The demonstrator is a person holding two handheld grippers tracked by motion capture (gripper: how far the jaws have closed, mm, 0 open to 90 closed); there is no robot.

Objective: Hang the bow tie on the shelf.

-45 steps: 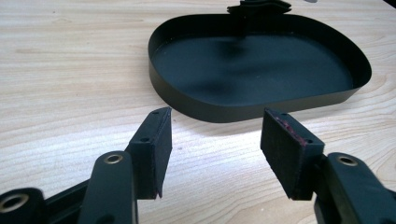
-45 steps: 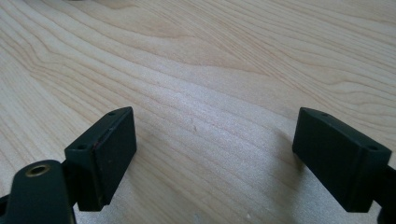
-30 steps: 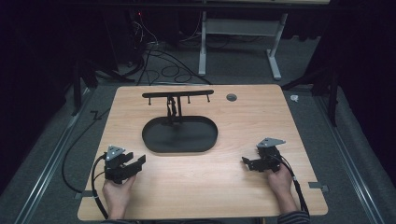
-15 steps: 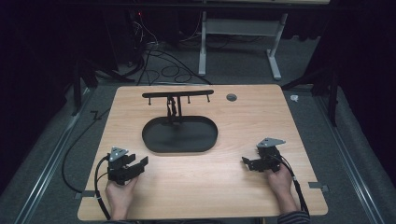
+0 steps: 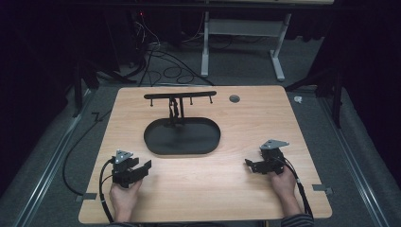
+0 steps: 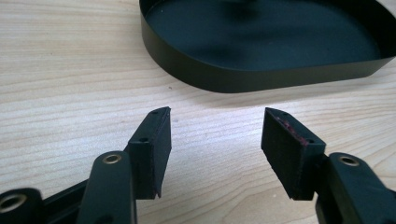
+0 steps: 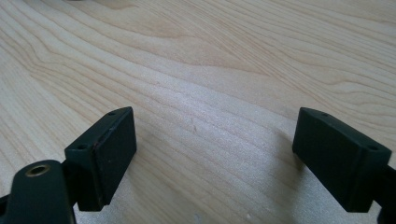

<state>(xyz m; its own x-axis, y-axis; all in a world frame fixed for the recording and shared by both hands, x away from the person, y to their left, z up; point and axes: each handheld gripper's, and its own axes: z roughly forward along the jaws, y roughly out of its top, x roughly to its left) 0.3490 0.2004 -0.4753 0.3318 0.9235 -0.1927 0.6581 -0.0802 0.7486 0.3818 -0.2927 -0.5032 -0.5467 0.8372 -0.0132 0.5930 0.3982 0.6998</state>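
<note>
Left gripper [image 5: 142, 168]: low over the near left part of the table, jaws spread wide with only bare wood between them, pointing toward the tray
Right gripper [image 5: 249, 164]: low over the near right part of the table, jaws released and wide apart, nothing between them
Black oval tray [image 5: 182, 151]: flat on the middle of the wooden table [image 5: 246, 118], between the two grippers and a little farther back, touching neither; in the left gripper view its near wall [image 6: 243, 81] lies just ahead of the jaw tips
Black rack [image 5: 179, 96]: a thin post rising from the tray's far edge, carrying a horizontal bar with small pegs hanging under it
Hands: one behind each gripper, at the near edge
</note>
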